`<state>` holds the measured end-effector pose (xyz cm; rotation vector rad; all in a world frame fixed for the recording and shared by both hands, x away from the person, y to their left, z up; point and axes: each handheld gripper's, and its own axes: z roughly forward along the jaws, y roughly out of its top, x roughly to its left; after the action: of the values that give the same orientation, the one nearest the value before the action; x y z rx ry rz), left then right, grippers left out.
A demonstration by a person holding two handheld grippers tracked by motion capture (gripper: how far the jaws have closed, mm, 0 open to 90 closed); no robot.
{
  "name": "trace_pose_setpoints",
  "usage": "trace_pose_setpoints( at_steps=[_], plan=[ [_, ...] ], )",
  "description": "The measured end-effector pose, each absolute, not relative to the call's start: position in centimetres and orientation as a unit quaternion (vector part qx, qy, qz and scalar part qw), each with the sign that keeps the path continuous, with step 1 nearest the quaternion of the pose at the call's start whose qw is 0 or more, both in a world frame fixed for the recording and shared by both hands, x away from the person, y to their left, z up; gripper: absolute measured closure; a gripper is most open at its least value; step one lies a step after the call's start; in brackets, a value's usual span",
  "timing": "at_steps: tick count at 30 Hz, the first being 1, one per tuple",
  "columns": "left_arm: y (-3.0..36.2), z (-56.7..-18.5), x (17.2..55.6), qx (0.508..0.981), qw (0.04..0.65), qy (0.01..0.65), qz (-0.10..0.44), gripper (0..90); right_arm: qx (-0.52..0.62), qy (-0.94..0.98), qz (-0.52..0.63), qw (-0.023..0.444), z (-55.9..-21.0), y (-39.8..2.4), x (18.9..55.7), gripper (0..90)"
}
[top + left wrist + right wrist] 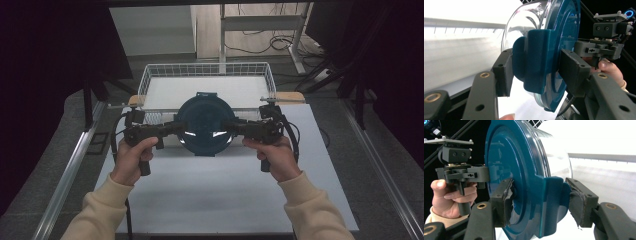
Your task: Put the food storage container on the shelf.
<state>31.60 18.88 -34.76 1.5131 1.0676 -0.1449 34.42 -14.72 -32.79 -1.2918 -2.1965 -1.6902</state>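
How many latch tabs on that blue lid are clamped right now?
2. One latch tab on the person's left side sits between the left gripper jaws; the opposite one is in the right gripper. Another tab on the lid's far edge is free; others may be hidden.

A lab or test room set up for recording, not a home. A plain white table (210, 200) stands on grey carpet-like flooring (45, 165), flanked by bare aluminium frame rails (67, 172) on both sides. Dark curtains or screens (45, 50) close off the left and right. At the table's far edge sits a white wire basket (150, 75). Beyond it, a metal-legged desk (260, 25) stands over loose cables (280, 42) lying on a pale floor. The surroundings are bare and functional, with no household furniture or decoration in sight.
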Motion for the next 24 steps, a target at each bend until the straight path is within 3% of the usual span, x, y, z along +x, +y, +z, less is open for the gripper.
trace_pose_setpoints(
  at_steps=[6,24],
  plan=[
    [18.8,-31.6,32.6,0.666,0.595,0.448,-0.043,46.6,-0.412,-0.714,-0.566,0.033,-30.5,-14.8,35.2,41.6],
    [19.7,-26.9,35.9,0.662,0.609,0.436,-0.022,46.4,-0.385,-0.726,-0.570,0.010,-24.9,-13.8,38.8,41.6]
  ],
)
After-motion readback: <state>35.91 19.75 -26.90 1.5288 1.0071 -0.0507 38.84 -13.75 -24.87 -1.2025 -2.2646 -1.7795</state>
